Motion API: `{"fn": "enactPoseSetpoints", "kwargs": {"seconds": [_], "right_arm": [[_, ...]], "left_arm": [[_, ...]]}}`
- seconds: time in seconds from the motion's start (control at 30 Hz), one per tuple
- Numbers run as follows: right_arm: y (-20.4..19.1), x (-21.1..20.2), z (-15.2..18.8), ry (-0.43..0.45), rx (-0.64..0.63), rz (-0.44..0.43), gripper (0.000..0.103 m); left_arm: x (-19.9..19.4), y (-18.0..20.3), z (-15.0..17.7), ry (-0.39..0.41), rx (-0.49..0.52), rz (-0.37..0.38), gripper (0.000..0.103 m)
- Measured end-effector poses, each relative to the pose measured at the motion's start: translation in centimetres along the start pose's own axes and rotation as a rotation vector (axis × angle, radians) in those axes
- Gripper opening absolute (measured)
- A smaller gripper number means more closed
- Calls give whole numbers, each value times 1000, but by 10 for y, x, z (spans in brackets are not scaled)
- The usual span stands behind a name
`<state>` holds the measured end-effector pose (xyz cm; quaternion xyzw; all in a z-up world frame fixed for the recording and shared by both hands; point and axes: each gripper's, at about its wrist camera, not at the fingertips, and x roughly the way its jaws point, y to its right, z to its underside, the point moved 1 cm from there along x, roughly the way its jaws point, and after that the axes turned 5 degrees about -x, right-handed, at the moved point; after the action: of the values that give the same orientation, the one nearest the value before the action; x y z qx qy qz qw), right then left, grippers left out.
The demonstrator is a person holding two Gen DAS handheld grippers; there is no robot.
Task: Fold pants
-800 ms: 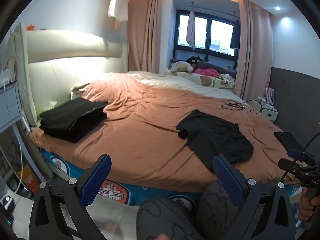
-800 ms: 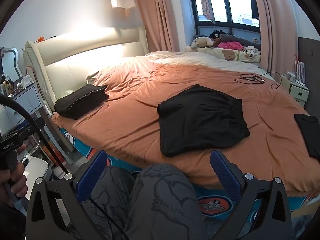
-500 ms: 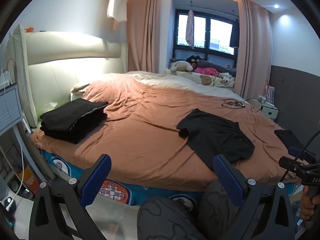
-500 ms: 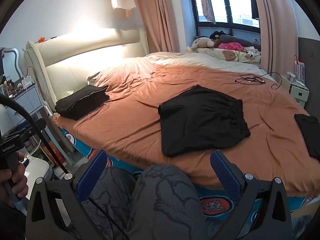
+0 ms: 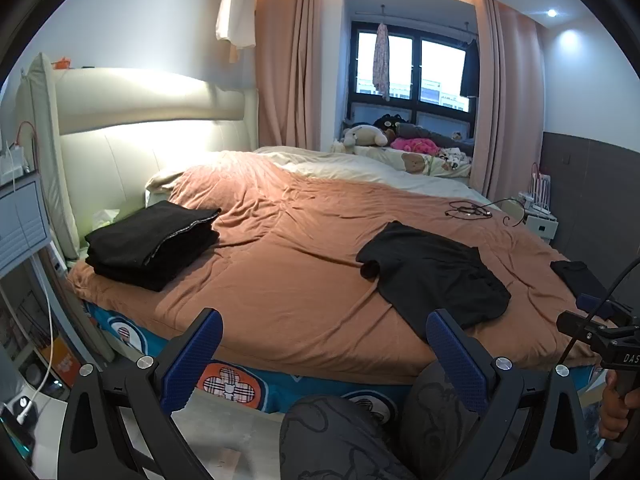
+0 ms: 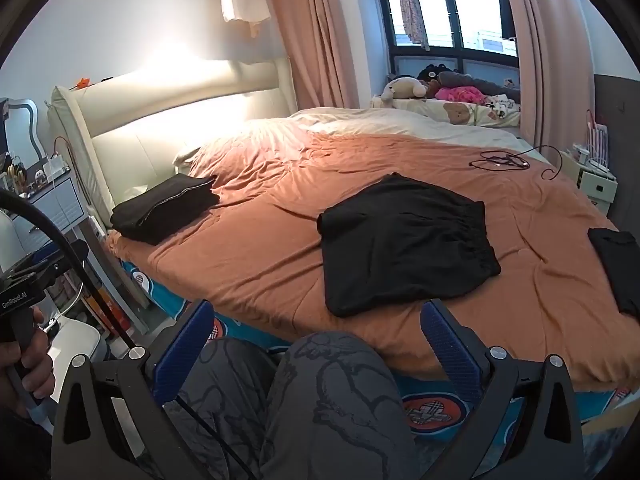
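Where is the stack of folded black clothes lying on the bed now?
The stack of folded black clothes lies at the left corner of the bed in both views, beside the cream headboard.

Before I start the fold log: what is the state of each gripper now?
Left gripper: open, holding nothing.
Right gripper: open, holding nothing.

One bed (image 6: 280, 264), three dark garments — folded stack (image 6: 164, 208), pants (image 6: 404, 240), another (image 6: 620, 264) — and two tools.

bed (image 6: 280, 264) | orange cover | on it: black pants (image 6: 404, 244); folded black stack (image 6: 164, 208); cable (image 6: 500, 160)
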<state>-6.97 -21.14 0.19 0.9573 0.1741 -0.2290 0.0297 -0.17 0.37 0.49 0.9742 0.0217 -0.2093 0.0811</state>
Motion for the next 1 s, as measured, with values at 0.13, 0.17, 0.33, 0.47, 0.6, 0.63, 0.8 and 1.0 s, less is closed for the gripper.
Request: {"fn": "enactPoseSetpoints", "kwargs": {"seconds": [0.13, 0.17, 0.33, 0.47, 0.6, 0.63, 0.8, 1.0], "right_arm": [[-1, 0, -1, 1, 1, 2, 103], [-1, 0, -1, 2, 2, 3, 103], [-1, -2, -1, 6, 4, 7, 103], [-1, -4, 0, 8, 5, 8, 103], [-2, -4, 0, 9, 5, 11, 103], [-2, -3, 0, 6, 5, 16, 103], [-1, -6, -1, 9, 6, 35, 103], [-2, -7, 0, 16, 8, 35, 103]], "left_arm": [[-2, 1, 0, 4, 3, -1, 103], [-2, 0, -1, 3, 3, 0, 103], [-4, 0, 0, 5, 3, 0, 103], [-3, 2, 0, 6, 4, 0, 103], [-4, 3, 1, 7, 5, 2, 103], [-5, 4, 1, 5, 4, 3, 103], [-4, 4, 1, -1, 5, 15, 103], [-6, 5, 0, 4, 14, 16, 103]]}}
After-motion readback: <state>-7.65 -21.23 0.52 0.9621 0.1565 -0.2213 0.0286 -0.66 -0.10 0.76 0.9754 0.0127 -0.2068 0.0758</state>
